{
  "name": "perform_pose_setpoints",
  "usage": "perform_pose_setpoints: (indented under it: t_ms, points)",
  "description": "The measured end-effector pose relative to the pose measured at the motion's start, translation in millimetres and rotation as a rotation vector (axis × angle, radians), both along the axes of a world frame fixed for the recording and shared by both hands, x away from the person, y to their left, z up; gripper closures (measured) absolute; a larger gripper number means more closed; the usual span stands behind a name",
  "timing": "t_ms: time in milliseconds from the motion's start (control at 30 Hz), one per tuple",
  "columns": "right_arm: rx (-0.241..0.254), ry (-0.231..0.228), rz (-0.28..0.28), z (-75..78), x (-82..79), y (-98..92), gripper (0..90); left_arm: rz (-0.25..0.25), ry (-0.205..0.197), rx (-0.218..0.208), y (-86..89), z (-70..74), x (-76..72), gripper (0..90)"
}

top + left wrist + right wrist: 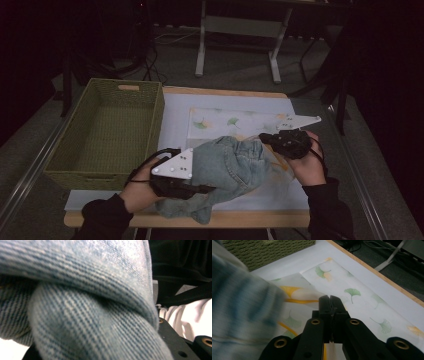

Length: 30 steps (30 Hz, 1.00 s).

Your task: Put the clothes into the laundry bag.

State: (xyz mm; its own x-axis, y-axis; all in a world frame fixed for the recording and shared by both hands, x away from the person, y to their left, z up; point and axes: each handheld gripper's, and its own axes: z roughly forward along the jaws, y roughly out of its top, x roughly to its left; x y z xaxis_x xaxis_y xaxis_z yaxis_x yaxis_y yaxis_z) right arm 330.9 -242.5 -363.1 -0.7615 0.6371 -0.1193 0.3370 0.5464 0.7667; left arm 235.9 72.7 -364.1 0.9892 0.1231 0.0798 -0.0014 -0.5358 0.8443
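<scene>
Left gripper apparently clamped a fold of the jeans; its jaws were hidden by cloth. Right gripper pinched the cloth, jaws together. Jeans were pale blue denim, bunched on the cloth beside the basket.

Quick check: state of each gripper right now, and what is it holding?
Left gripper: shut on the denim garment.
Right gripper: shut, pinching the leaf-print cloth.
</scene>
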Motion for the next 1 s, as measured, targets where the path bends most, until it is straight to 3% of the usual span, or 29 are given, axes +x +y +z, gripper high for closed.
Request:
perform_pose_setpoints:
  t_ms: [133, 167, 233, 367, 400, 467, 533, 567, 633, 667, 833, 900, 1000]
  points:
    - [0.003, -0.002, -0.001, 2.4, -1.5, -1.1, 89.1, -0.032, 0.019, 0.009, -18.9, -13.8, 5.4, 71.4]
    - [0.002, -0.003, 0.001, 2.8, -1.9, -1.2, 89.0, -0.031, 0.004, 0.009, -23.8, -17.0, 5.9, 71.4]
    - [-0.002, -0.007, 0.005, 3.4, -2.8, -1.5, 89.0, -0.021, -0.001, -0.001, -32.9, -22.2, 7.7, 71.4]
    - [0.003, -0.006, 0.003, 3.7, -5.1, -3.2, 89.1, 0.026, -0.05, 0.009, -47.6, -30.5, 11.0, 71.4]
    - [0.003, -0.007, -0.001, 3.4, -5.3, -4.1, 89.0, 0.035, -0.04, 0.01, -49.9, -33.1, 13.1, 71.4]
    - [0.003, -0.004, -0.006, 2.4, -5.2, -6.5, 89.1, 0.065, -0.044, 0.031, -53.7, -38.9, 15.8, 71.3]
    - [0.006, 0.002, -0.008, 1.2, -5.1, -8.8, 89.1, 0.085, -0.07, 0.087, -57.9, -46.3, 17.5, 71.3]
    - [0.013, 0.007, -0.008, 0.8, -5.3, -9.8, 89.1, 0.085, -0.07, 0.087, -57.9, -46.3, 17.5, 71.3]
    - [0.02, 0.007, -0.003, 0.7, -5.7, -10.3, 89.1, 0.12, -0.044, 0.131, -60.9, -57.8, 21.8, 71.3]
    - [0.014, 0.004, 0.005, 0.7, -7.0, -8.9, 89.0, 0.143, -0.007, 0.15, -62.3, -66.2, 27.3, 71.3]
    - [-0.002, 0.004, 0.017, -0.5, -8.8, -2.4, 89.0, 0.199, 0.013, 0.206, -69.6, -82.7, 34.7, 71.1]
    - [-0.008, 0.006, 0.023, -2.3, -9.0, 0.8, 89.0, 0.222, 0.052, 0.224, -74.7, -91.2, 38.2, 71.0]
    - [-0.014, 0.015, 0.028, -5.7, -8.4, 4.5, 89.0, 0.222, 0.093, 0.259, -82.5, -105.0, 41.4, 70.6]
